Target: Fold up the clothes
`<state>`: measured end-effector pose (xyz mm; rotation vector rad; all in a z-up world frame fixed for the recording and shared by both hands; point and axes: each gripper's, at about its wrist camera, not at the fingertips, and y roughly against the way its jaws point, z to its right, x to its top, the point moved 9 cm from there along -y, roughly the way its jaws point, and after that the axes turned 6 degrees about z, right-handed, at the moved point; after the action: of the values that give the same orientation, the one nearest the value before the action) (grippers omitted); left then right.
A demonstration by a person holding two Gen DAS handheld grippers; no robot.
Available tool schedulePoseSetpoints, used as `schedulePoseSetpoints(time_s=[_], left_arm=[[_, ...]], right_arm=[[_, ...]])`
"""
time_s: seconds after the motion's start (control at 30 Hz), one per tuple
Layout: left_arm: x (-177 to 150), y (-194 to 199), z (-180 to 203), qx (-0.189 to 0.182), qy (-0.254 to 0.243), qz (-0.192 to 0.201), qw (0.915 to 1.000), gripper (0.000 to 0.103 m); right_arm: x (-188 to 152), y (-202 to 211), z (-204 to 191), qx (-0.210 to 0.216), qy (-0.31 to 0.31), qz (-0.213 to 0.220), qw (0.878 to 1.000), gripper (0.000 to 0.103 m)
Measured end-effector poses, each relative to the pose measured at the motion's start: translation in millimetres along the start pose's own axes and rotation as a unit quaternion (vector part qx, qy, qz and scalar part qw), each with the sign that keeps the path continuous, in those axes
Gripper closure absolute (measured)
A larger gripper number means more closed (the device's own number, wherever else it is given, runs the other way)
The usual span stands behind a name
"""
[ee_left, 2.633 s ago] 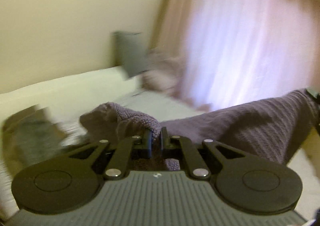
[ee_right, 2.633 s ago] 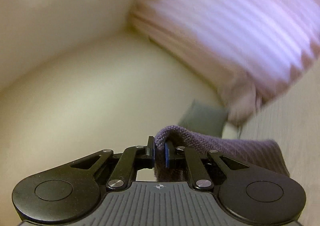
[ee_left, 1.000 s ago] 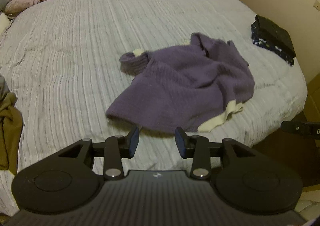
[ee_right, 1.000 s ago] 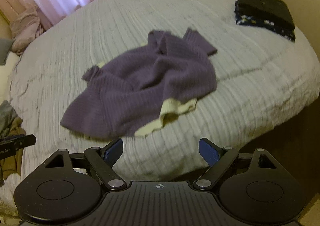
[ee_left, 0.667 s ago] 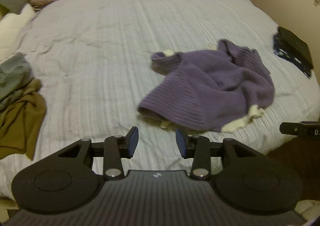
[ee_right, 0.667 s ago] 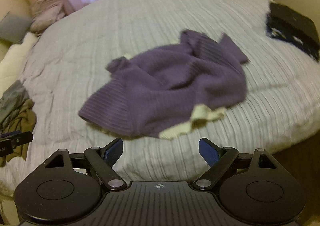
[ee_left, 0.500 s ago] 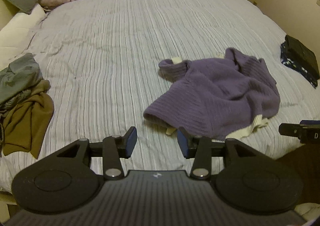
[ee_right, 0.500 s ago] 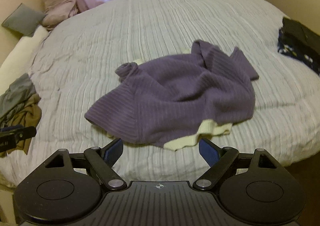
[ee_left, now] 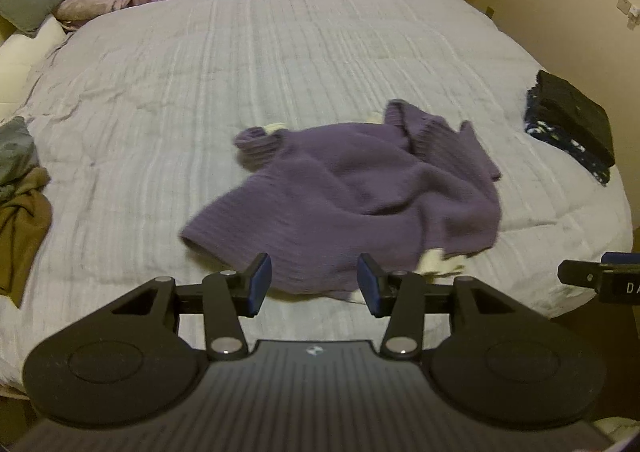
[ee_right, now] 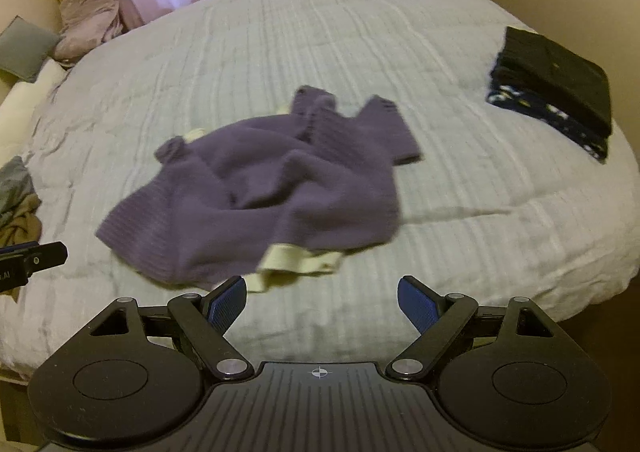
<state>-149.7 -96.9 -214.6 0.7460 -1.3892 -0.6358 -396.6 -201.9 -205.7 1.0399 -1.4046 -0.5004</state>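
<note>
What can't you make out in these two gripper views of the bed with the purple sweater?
- purple sweater: crumpled and motion-blurred in both views; sleeves and front cannot be sorted out.
- cream garment: mostly buried under the sweater; only edges show.
- folded dark clothes: stacked; the number of pieces is unclear.
- olive and grey clothes: cut off by the left wrist view's left edge.
- right gripper: only its tip shows in the left wrist view.

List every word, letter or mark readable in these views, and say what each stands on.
"DA", cut off at the frame edge: on the right gripper seen from the left wrist view.
".AI", cut off: on the left gripper seen from the right wrist view.
Purple sweater, folded dark clothes: no text.
</note>
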Motion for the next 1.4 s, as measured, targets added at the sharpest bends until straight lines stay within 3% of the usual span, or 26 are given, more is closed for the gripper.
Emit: schedulePoseSetpoints(time_s=[0.27,0.53,1.07,1.4], left_arm=[[-20.5,1.9,60.0,0.009,0.012,-0.013,0.9998,0.060],[-34.9,10.8,83.8,0.041,0.032,-0.023,0.9984,0.060],[-81.3,28.4,59.0,0.110,0.103,-0.060,0.9868,0.059],[-76.7,11.1,49.9,0.102,0.100,-0.071,0.9871,0.059]], right_arm=[[-12.4,13.5,65.1,0.002,0.004,-0.017,1.000,0.017],[-22.1,12.4,81.7,0.032,0.030,-0.031,0.999,0.017],[-38.2,-11.4,79.7,0.078,0.071,-0.069,0.992,0.017],[-32.8,-25.6,83.8,0.066,0.057,-0.072,0.994,0.017]])
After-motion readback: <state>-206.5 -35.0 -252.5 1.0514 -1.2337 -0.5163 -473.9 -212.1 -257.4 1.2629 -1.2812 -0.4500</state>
